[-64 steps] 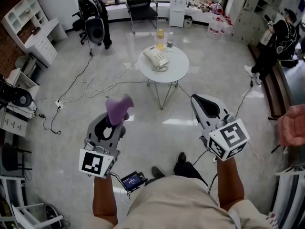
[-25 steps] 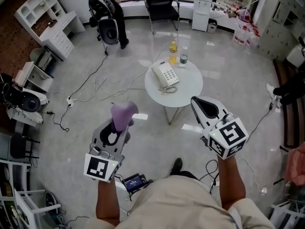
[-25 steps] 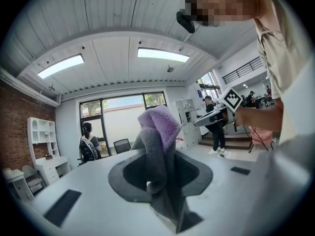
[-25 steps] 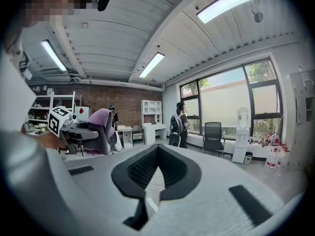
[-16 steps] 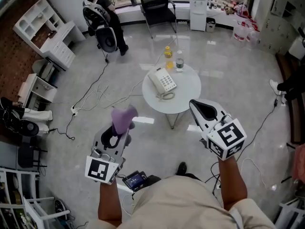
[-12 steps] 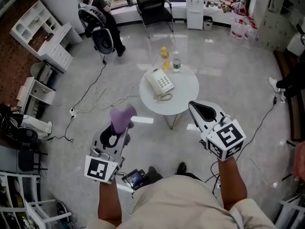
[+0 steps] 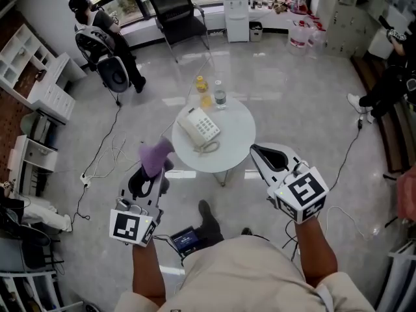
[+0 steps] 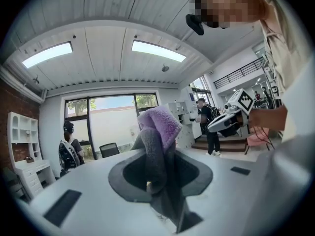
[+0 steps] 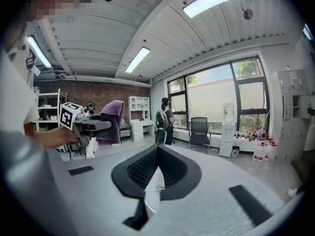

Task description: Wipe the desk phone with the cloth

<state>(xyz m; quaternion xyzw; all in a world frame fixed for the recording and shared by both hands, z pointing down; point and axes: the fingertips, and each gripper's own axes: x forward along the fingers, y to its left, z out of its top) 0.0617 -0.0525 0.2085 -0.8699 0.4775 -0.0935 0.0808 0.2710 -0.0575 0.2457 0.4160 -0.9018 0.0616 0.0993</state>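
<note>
A white desk phone [image 7: 198,126] lies on a small round white table [image 7: 235,145] in the head view, ahead of both grippers. My left gripper [image 7: 156,163] is shut on a purple cloth [image 7: 155,155], which sticks up from its tip left of the table. That cloth [image 8: 158,127] fills the middle of the left gripper view. My right gripper [image 7: 262,156] is shut and holds nothing, its tip at the table's near right edge. In the right gripper view the right gripper [image 9: 156,151] shows its jaws meeting at a point.
Two bottles [image 7: 210,92] stand at the table's far edge. Cables [image 7: 107,161] trail over the floor at left. A black chair [image 7: 175,10] and a water dispenser [image 7: 234,10] stand by the windows. A person [image 7: 103,34] stands far left, another person [image 7: 390,64] at right.
The table and phone have come nearer and shifted left in the head view. Both grippers now reach the table's near edge, the left one still holding the cloth.
</note>
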